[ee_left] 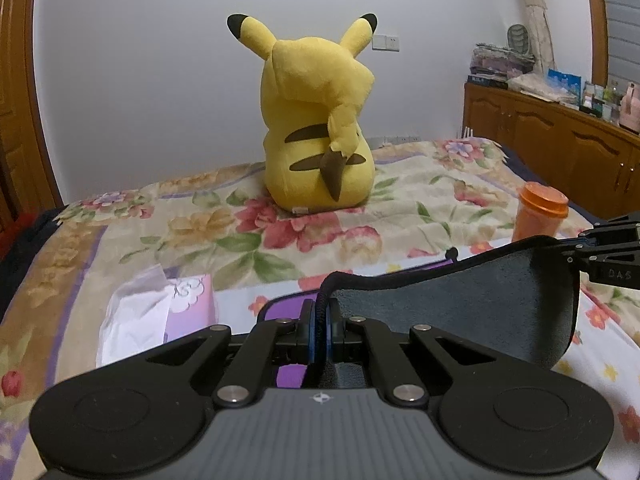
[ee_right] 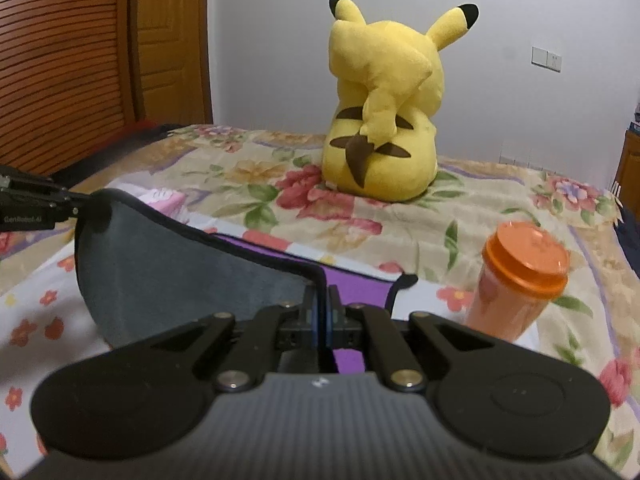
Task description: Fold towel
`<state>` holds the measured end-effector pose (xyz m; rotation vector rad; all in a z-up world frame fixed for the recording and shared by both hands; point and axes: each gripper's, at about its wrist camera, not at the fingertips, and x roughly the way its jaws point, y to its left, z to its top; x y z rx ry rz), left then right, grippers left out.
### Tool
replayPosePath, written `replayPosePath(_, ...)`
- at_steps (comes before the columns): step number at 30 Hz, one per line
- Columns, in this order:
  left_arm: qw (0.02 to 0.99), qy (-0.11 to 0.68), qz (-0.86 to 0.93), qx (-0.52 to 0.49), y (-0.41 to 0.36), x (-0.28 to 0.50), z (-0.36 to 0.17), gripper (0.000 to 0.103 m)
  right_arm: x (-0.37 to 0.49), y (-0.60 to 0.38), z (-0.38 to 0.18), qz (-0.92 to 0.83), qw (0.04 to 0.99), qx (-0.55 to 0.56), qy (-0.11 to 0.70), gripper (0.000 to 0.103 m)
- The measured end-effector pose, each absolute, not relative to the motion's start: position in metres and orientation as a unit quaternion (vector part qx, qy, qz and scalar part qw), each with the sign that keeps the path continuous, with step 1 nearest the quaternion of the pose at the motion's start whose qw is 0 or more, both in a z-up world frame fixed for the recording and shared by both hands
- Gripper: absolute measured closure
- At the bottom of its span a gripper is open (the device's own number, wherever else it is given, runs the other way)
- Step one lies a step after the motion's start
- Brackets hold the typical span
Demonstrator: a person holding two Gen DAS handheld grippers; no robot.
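The towel (ee_left: 472, 300) is grey on one side and purple on the other, with a black hem. It hangs lifted between both grippers above the flowered bed. My left gripper (ee_left: 320, 316) is shut on the hem at one corner. My right gripper (ee_right: 322, 304) is shut on the hem at the other corner; the towel (ee_right: 168, 276) sags to its left. The purple side (ee_right: 352, 284) lies flat on the bed beyond. Each gripper shows in the other's view: the right gripper (ee_left: 576, 254) at the right edge, the left gripper (ee_right: 82, 202) at the left edge.
A yellow Pikachu plush (ee_left: 316, 120) sits on the flowered bedspread (ee_left: 240, 232) behind the towel. An orange lidded cup (ee_right: 516, 280) stands to the right. A tissue pack (ee_left: 160, 308) lies to the left. A wooden cabinet (ee_left: 560, 140) stands at the right, a wooden door (ee_right: 80, 60) at the left.
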<state>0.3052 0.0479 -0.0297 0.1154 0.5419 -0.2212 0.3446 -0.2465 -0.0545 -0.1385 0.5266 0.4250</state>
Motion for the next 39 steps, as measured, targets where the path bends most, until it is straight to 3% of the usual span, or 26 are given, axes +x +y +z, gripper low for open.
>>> replayPosePath(25, 0.971, 0.228, -0.066, 0.033, 0.041, 0.355, -0.042, 0.095, 0.402, -0.238, -0.062, 0.192, 0.954, -0.085, 0.216, 0.099)
replayPosePath(39, 0.962, 0.266, -0.036, 0.040, 0.037, 0.401, -0.095, 0.095, 0.438, -0.234, -0.109, 0.167, 0.952, -0.089, 0.241, 0.099)
